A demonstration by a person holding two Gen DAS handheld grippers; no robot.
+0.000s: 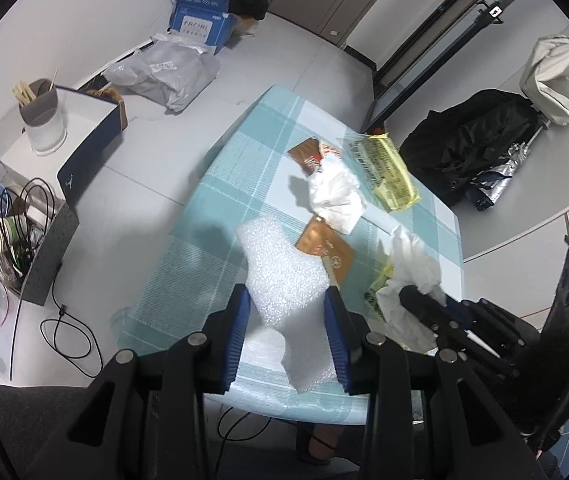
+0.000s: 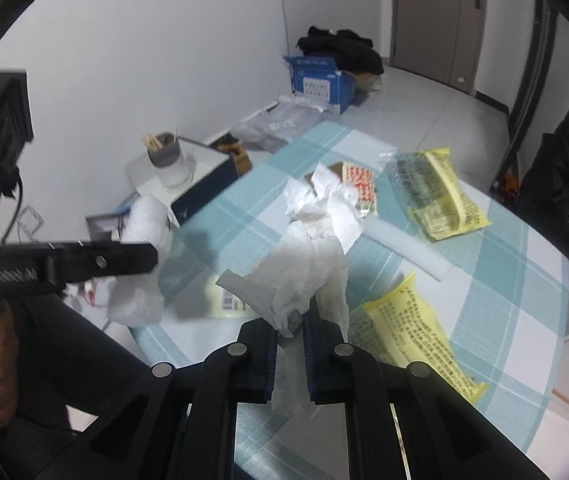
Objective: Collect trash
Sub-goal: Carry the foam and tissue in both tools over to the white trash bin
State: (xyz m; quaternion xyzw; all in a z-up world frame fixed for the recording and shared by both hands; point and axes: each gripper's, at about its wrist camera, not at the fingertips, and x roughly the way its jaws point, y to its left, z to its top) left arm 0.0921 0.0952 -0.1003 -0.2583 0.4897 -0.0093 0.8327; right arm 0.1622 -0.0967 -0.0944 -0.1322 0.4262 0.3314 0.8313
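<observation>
My left tongs (image 1: 288,300) clamp a white foam sheet (image 1: 280,276) above the checked bench (image 1: 212,216). My right tongs (image 2: 289,326) pinch a crumpled tissue (image 2: 300,280), lifted just above that bench, with yellow wrappers (image 2: 408,328) lying beside it.

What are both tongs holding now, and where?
Left tongs grip the white foam sheet across its middle; right tongs pinch the crumpled tissue at its lower end.
</observation>
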